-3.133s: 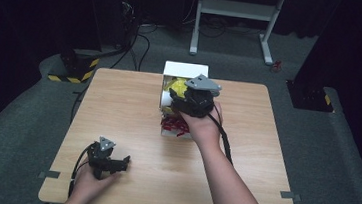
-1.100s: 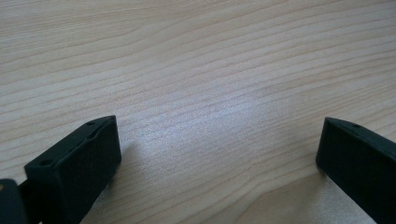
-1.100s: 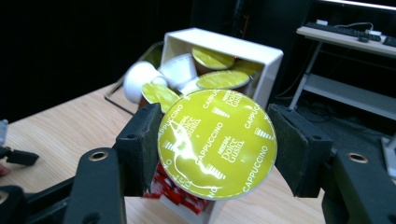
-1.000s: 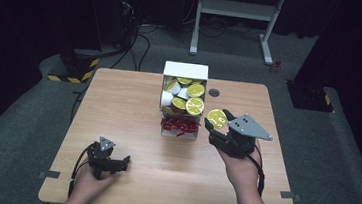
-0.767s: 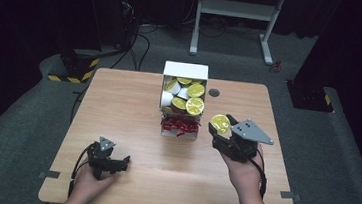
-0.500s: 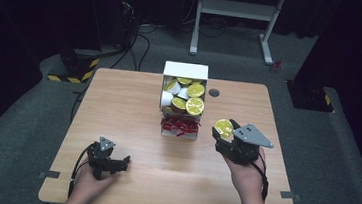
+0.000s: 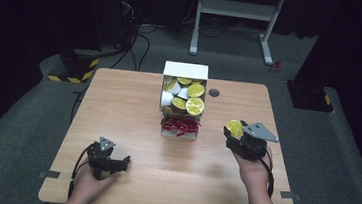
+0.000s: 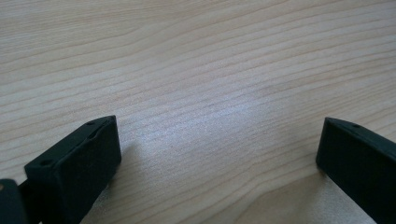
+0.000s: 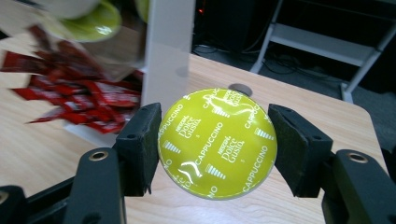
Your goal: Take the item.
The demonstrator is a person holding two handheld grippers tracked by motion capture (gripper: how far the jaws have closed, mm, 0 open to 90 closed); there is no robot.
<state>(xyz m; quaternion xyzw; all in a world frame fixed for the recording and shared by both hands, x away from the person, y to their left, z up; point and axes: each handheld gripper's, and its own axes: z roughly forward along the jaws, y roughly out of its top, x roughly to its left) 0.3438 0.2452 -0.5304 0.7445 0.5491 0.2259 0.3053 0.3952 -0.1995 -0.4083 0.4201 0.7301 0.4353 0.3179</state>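
My right gripper (image 7: 234,131) is shut on a yellow-green coffee capsule (image 9: 217,142), low over the right side of the table (image 7: 128,102); its pads (image 9: 142,147) press the capsule's rim from both sides, and the foil lid reads "Cappuccino". The same capsule (image 7: 235,128) shows in the high view. A white box (image 7: 186,71) holding several more capsules (image 7: 194,105) stands at the table's middle back, to the left of that gripper. My left gripper (image 7: 113,162) rests near the front left, open, with bare wood between its fingers (image 8: 79,163).
Red sachets (image 7: 180,125) lie in a tray at the front of the box. A round cable hole (image 7: 214,92) sits in the table beside the box. A white stand (image 7: 238,9) is on the floor behind the table.
My right gripper has carried the capsule from the box out to the right and down toward the table. The left gripper has stayed put.
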